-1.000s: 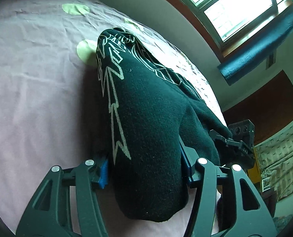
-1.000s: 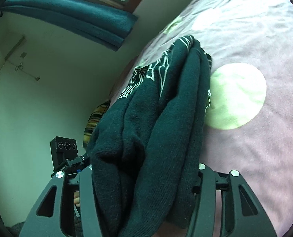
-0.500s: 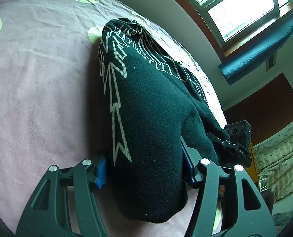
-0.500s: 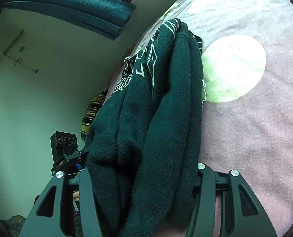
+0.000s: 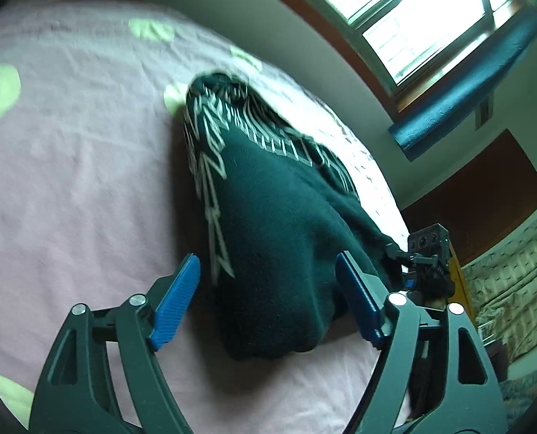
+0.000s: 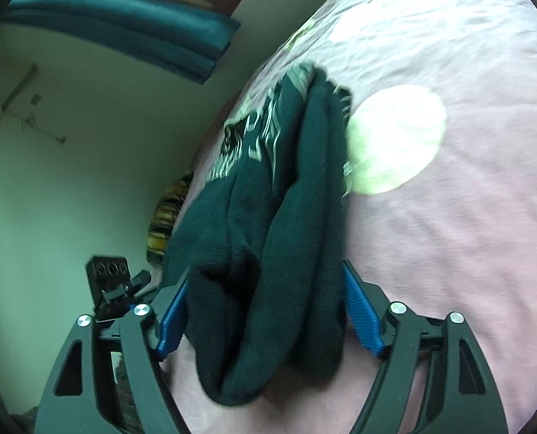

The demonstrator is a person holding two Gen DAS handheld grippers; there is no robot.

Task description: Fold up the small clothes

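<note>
I am working two handheld grippers over a bed. A second ago both were clamped on the near end of a dark green sweater; now both have let go. My left gripper (image 5: 268, 300) has its blue pads spread wide, with pink sheet visible between the left pad and the cloth, so nothing is held. My right gripper (image 6: 265, 307) is also apart, though less so, its pads sitting just beside the bundle on both sides without pinching it.

The sweater (image 5: 268, 217) lies on the bed in a long, thick roll of several layers. In the left view it runs from 6 o'clock, between the pads, up toward 12 o'clock, where pale printed lines cross its far end. In the right view the stacked folds show edge-on. I judge that this fold has just been set down and released, so the next step is probably to back away, or to tidy the bundle, which looks bulky and a little uneven.

The bed (image 5: 69, 181) is covered in a wrinkled pink sheet with large pale green dots (image 6: 395, 141). At 1 o'clock in the left view is a bright window (image 5: 431, 11) with a rolled dark teal blind (image 6: 124, 32) below it. The walls are pale, with brown wood panelling nearby.
</note>
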